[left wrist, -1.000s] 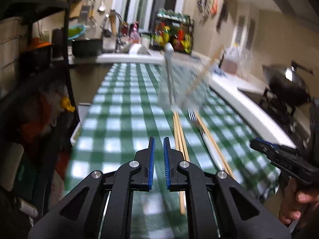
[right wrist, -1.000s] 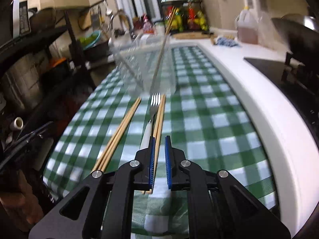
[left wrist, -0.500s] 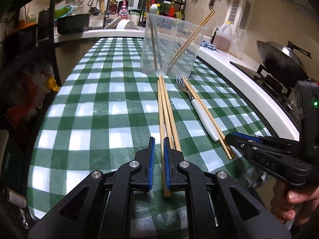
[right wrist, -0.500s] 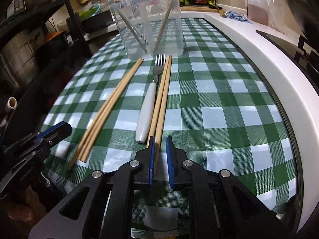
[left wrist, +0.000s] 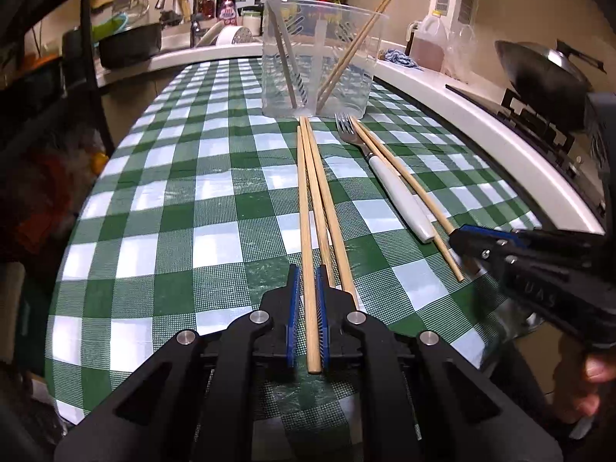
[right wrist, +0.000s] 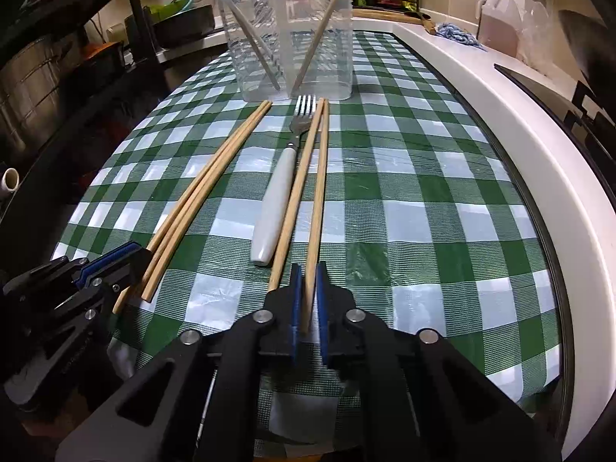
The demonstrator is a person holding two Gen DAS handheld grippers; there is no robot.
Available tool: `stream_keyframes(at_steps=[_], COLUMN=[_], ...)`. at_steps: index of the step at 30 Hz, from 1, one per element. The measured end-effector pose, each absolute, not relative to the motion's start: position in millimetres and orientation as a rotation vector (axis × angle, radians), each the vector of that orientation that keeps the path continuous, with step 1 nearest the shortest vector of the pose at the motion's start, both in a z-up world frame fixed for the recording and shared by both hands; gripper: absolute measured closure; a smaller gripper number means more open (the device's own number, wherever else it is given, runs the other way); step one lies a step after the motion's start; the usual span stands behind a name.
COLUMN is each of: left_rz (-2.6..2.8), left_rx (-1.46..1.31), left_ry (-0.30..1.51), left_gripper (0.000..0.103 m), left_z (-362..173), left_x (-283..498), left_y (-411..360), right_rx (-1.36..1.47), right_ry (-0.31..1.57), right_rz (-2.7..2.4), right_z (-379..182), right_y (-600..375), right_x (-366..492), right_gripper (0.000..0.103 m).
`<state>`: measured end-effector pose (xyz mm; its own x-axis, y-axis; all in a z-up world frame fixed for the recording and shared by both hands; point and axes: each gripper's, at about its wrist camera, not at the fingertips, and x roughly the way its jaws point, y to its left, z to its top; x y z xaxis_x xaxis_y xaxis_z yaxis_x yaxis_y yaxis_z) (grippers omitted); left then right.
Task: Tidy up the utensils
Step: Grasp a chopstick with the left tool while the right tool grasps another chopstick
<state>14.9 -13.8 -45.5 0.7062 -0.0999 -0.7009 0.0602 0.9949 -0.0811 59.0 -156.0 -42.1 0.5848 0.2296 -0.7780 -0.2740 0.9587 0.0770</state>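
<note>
A clear plastic cup (left wrist: pixel 319 57) stands on the green checked tablecloth (left wrist: pixel 184 200) and holds a chopstick and a grey utensil. Three wooden chopsticks (left wrist: pixel 308 192) lie in front of it; my left gripper (left wrist: pixel 307 275) straddles the near end of the leftmost one, jaws narrow. A white-handled fork (left wrist: pixel 396 192) lies to the right, with two more chopsticks (right wrist: pixel 319 177) beside it. My right gripper (right wrist: pixel 307 273) has the end of the right one between its jaws. The cup (right wrist: pixel 292 34) also shows in the right wrist view.
A white counter edge (right wrist: pixel 539 146) runs along the right, with a stove and a wok (left wrist: pixel 539 65) beyond it. A sink (left wrist: pixel 181 11), pots and bottles stand at the far end. A dark shelf rack (right wrist: pixel 57 57) stands on the left.
Both grippers have moved forward and down to the table. Each now has a chopstick end between its jaws. The cup looks closer.
</note>
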Motion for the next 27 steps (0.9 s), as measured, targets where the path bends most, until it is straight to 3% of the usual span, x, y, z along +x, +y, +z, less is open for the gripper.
stream_keyframes(at_steps=[27], left_rz=[0.0], left_rx=[-0.049], left_ry=[0.74], left_gripper=[0.096], left_z=[-47], left_x=[16], left_y=[-1], right_rx=[-0.07], right_ry=[0.884], right_rz=[0.186], right_z=[-41], right_y=[-169], right_x=[65], right_gripper=[0.094])
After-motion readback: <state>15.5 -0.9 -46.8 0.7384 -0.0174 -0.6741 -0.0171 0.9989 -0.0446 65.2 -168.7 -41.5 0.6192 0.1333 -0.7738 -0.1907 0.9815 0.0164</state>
